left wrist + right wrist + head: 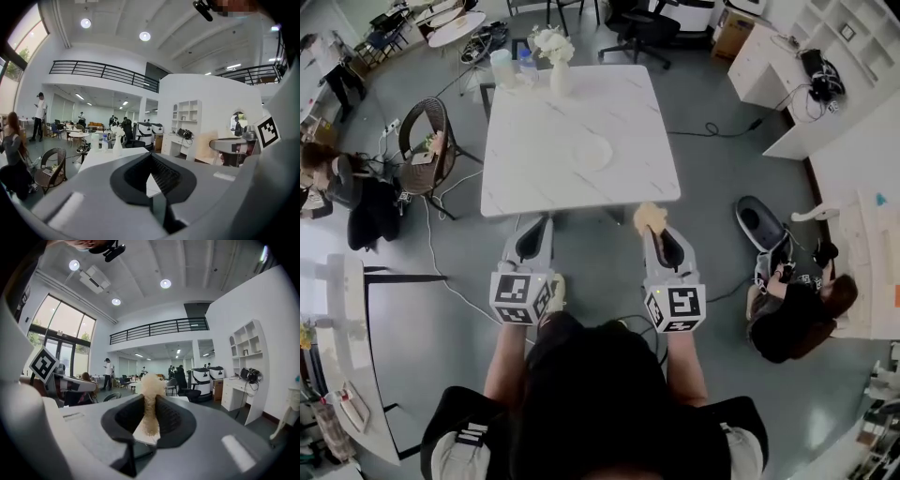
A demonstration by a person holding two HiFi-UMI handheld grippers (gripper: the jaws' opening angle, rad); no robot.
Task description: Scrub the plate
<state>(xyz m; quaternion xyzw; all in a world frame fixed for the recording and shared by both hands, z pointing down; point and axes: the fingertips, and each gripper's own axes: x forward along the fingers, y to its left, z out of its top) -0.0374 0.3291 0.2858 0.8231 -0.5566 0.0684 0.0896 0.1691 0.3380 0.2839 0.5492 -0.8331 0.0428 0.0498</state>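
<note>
Head view. Approach stage of the scrub, by judgement, since neither tool touches the table [534, 183]. One plate [592, 152], white and apparently bare, lies near the table's centre, upper middle of the frame, well apart from both grippers. Left gripper [535, 223], lower left of centre: jaws pressed together on nothing, as its own view confirms. Right gripper [656, 232], lower right of centre: jaws pinching one tan sponge [649, 216], which juts past the tips. Next move, as judged: carry the sponge up the frame and down onto the plate, with the left gripper free to steady the rim. Count: two grippers, one sponge, one plate, one table, one vase of white flowers [555, 58] at the table's upper edge
</note>
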